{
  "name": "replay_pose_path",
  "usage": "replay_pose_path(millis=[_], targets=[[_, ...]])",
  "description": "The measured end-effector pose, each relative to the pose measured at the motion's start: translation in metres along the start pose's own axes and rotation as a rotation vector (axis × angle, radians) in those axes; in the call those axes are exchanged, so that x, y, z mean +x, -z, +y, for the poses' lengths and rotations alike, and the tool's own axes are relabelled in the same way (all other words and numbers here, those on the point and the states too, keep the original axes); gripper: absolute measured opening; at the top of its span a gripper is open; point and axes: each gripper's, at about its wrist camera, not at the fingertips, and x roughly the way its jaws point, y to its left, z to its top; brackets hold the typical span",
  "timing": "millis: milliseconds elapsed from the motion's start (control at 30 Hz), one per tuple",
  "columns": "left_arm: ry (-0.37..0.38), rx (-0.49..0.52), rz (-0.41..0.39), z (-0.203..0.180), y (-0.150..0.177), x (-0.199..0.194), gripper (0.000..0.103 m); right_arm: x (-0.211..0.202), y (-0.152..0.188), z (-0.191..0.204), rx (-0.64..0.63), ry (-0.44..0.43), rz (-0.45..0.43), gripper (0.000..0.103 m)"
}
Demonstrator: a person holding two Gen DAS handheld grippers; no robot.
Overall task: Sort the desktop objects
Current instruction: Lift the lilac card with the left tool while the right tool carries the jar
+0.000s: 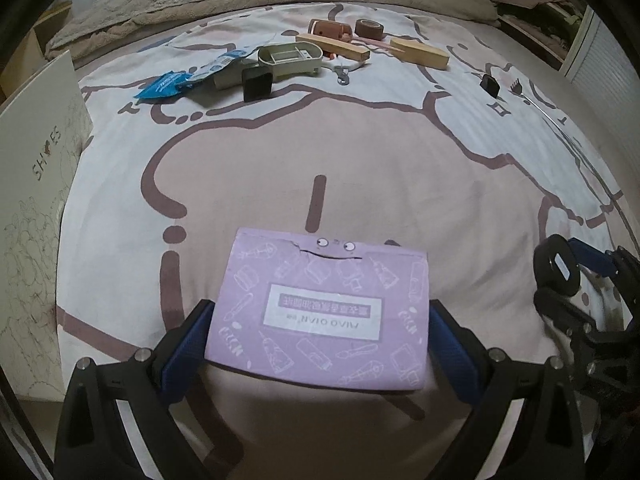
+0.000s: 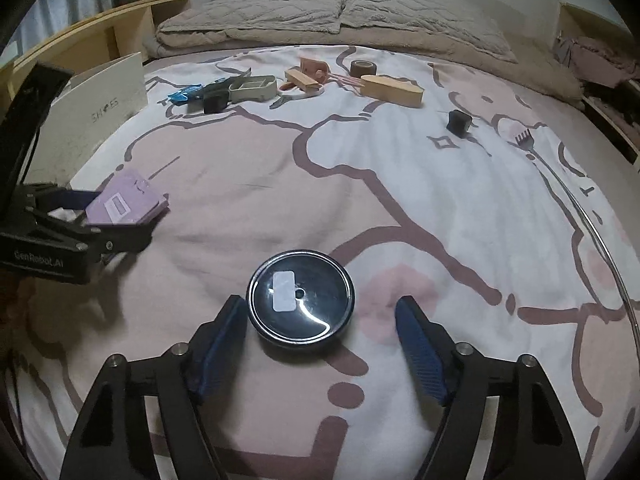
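Note:
My left gripper is shut on a flat purple box with a white label, held just above the bedspread; it also shows in the right wrist view. My right gripper is open around a round black tin lying on the bedspread, with the left pad close to it and the right pad well apart. The right gripper also shows at the right edge of the left wrist view.
At the far side lie blue packets, a black cube, a beige tray, wooden blocks, a tape roll, a small black block and a long fork. A white shoe box stands at left.

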Motion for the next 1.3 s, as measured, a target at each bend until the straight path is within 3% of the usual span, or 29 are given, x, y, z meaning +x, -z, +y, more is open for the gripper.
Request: replay_pose_path(millis=[33, 100, 1100, 1300], targets=[[0.002, -0.001, 0.0, 0.0, 0.0, 0.0, 0.101, 0.0, -0.001, -0.001, 0.004, -0.006, -0.001, 0.065], [0.006, -0.003, -0.009, 0.001, 0.0, -0.002, 0.1, -0.001, -0.002, -0.001, 0.003, -0.014, -0.006, 0.05], [0.016, 0.033, -0.124, -0.019, -0.009, -0.058, 0.1, -0.03, -0.01, -0.001, 0.017, -0.074, -0.076, 0.05], [0.006, 0.03, -0.2, -0.016, -0.018, -0.088, 0.1, -0.045, -0.016, -0.004, 0.023, -0.063, -0.127, 0.05]])
